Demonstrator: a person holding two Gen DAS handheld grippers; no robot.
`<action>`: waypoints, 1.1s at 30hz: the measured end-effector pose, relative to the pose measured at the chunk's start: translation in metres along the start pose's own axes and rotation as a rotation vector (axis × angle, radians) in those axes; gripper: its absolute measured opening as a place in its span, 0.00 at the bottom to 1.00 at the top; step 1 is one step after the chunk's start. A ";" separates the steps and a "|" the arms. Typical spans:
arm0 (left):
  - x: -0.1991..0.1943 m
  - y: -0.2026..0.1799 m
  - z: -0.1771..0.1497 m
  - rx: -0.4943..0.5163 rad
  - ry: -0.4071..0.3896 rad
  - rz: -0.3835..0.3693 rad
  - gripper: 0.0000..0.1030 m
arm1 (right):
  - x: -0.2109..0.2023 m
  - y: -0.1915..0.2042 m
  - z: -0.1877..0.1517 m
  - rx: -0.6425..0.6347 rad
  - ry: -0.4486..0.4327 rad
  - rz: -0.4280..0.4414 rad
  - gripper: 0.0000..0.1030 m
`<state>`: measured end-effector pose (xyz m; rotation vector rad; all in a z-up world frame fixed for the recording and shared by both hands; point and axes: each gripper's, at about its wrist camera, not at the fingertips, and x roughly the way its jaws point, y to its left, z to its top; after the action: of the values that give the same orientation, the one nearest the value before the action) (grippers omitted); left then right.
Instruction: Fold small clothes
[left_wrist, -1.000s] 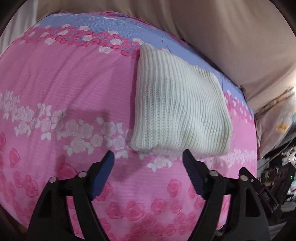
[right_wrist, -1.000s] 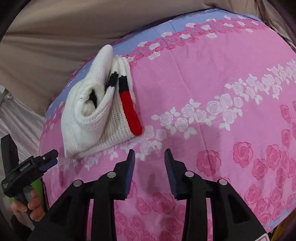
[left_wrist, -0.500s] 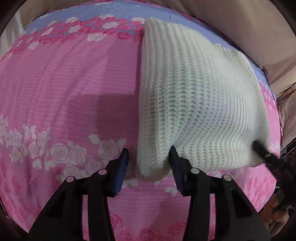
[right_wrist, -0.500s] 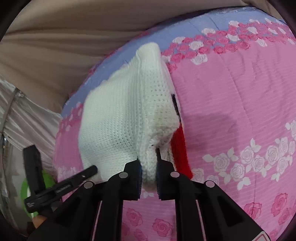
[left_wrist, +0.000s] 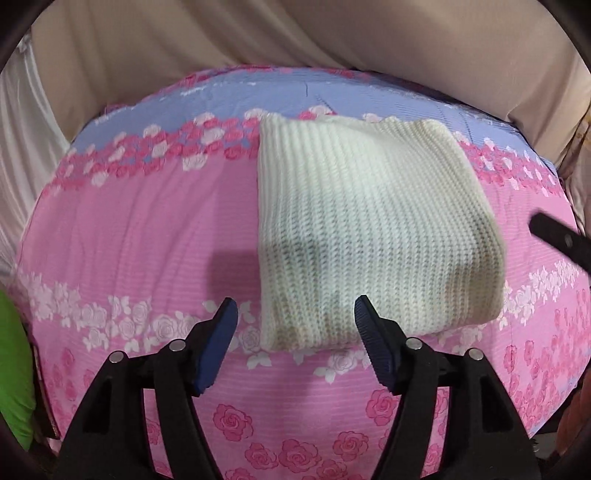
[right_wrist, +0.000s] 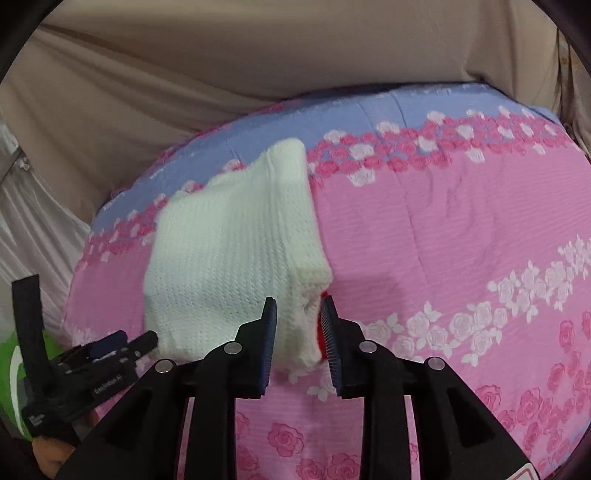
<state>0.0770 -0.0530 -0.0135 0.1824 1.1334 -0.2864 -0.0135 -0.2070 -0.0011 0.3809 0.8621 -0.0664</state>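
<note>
A folded white knit sweater (left_wrist: 373, 236) lies flat on the pink rose-print bedspread (left_wrist: 140, 229). It also shows in the right wrist view (right_wrist: 229, 262), with a bit of red trim (right_wrist: 322, 332) peeking out at its near right corner. My left gripper (left_wrist: 295, 314) is open, just in front of the sweater's near left corner, holding nothing. My right gripper (right_wrist: 297, 306) is open a little, its jaws on either side of the sweater's near right corner without pinching it. The left gripper also shows at the lower left of the right wrist view (right_wrist: 122, 341).
Beige cloth (left_wrist: 295, 33) hangs behind the bed. A blue band (right_wrist: 369, 110) runs along the bedspread's far edge. A green object (left_wrist: 14, 369) sits at the left beside the bed. The tip of the right gripper (left_wrist: 561, 240) shows at the right edge.
Both grippers had closed on the sweater's near corners and lifted it. Now both have opened and pulled back, and the sweater lies flat on the bed.
</note>
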 end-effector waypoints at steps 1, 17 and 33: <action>0.002 0.002 0.002 0.005 -0.001 0.005 0.62 | 0.001 0.008 0.010 -0.025 -0.012 0.003 0.25; 0.001 -0.004 -0.002 0.015 0.009 0.021 0.62 | 0.037 -0.005 0.020 0.017 0.033 -0.084 0.29; 0.087 0.035 0.084 -0.151 0.020 -0.015 0.72 | 0.123 0.000 0.056 -0.052 0.166 -0.149 0.29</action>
<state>0.1943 -0.0557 -0.0576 0.0433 1.1716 -0.2121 0.1080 -0.2149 -0.0607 0.2756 1.0539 -0.1515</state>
